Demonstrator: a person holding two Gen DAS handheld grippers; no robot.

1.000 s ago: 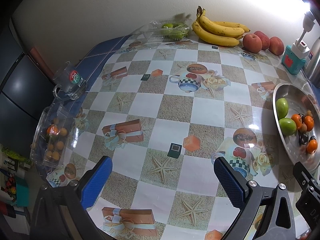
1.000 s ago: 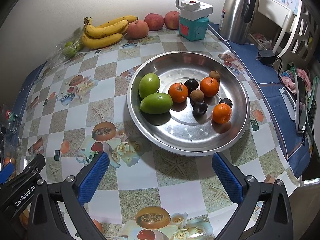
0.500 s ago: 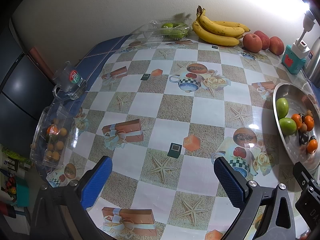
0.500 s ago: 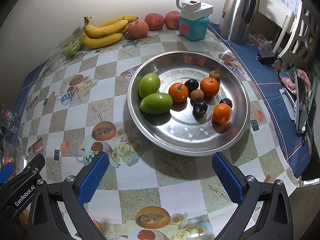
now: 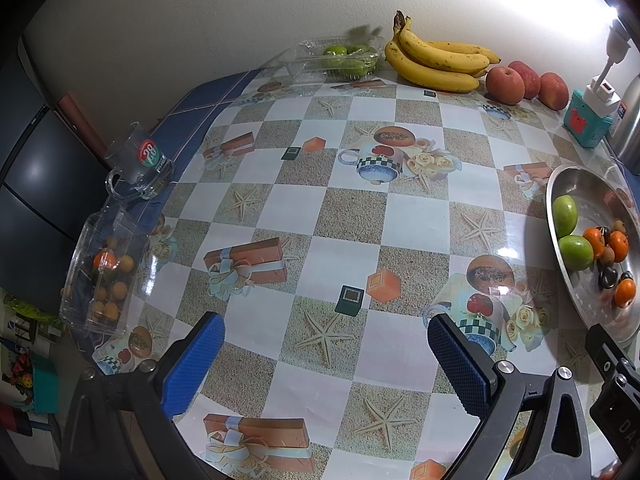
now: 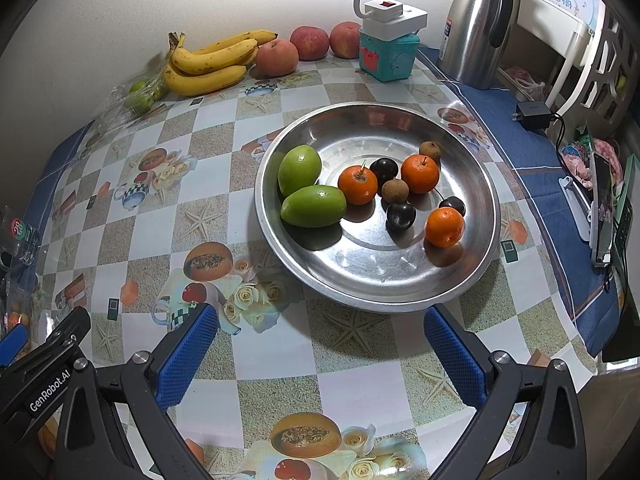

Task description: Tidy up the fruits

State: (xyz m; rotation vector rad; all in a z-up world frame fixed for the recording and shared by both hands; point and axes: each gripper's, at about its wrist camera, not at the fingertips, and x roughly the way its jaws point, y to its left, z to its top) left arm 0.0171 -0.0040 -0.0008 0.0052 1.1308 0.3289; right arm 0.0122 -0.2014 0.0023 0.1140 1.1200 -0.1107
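Right wrist view looks down on a round metal bowl (image 6: 472,272) sitting on the checked tablecloth (image 6: 208,140), and the fruit in it is bright and glossy: two smooth green fruits (image 6: 313,205) lie touching at the left side, three small oranges (image 6: 357,185) with stubs of stem are spread across the middle and right, three dark plums (image 6: 400,217) and two little brown longans (image 6: 395,191) are tucked between them. Against the wall at the far edge lies one bunch of bananas (image 6: 208,62), yellow with dark specks, and just beside it three red apples (image 6: 277,57) in a row. From the left wrist view, a clear plastic tray of green fruits (image 5: 344,60) stands next to the bananas, and a clear box of small orange fruits (image 5: 105,276) sits at the table's left edge, near a glass mug (image 5: 140,166); how many are in either container I cannot count. The right gripper (image 6: 318,348) hangs above the cloth just short of the bowl, its blue pads wide apart with nothing between them. The left gripper (image 5: 326,354) is likewise spread wide over bare cloth, holding nothing, well apart from any fruit. Compared with a second ago, nothing on the table has shifted and both grippers sit in the same place.
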